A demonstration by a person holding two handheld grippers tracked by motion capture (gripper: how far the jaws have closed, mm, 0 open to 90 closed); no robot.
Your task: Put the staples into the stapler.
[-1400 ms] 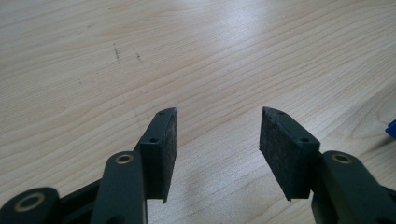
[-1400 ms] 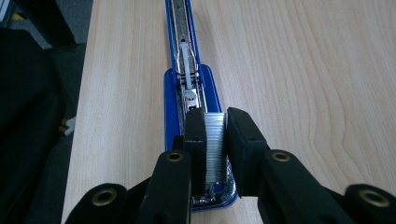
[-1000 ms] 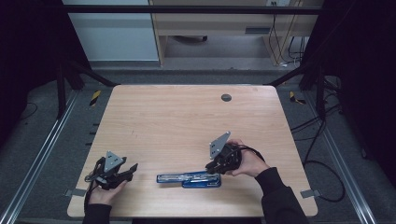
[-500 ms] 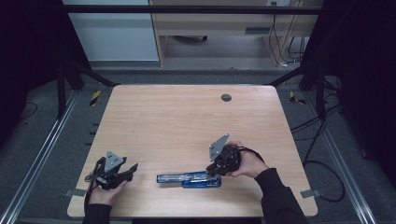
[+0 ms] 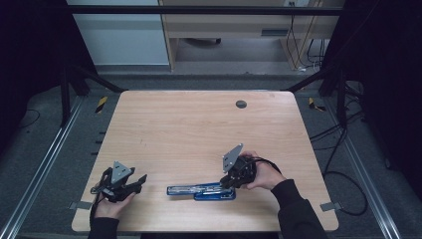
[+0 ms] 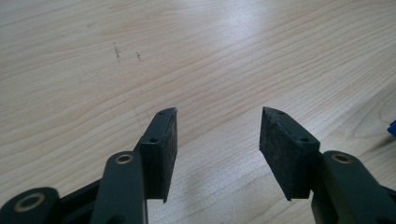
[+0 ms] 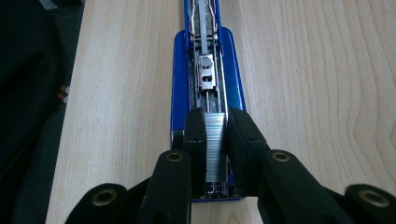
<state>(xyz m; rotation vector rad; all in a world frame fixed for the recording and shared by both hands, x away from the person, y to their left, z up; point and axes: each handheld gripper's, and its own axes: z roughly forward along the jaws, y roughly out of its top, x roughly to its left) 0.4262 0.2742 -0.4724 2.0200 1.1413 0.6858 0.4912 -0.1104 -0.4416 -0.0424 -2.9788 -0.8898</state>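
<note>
Pale wood stretches bare across most of the table (image 5: 199, 129), leaving wide room toward the far edge, where a small dark round cap (image 5: 241, 104) sits. Near the front edge lies the blue stapler (image 5: 201, 190), opened flat with its long axis running left to right along that edge. At its right end the right gripper (image 7: 215, 140) has its jaws pinched narrow on a strip of staples (image 7: 215, 144) sitting in the stapler's channel. Well off to the left, the left gripper (image 6: 217, 140) rests low over bare wood, jaws wide with nothing between them. Dark floor and metal rails flank the table.
</note>
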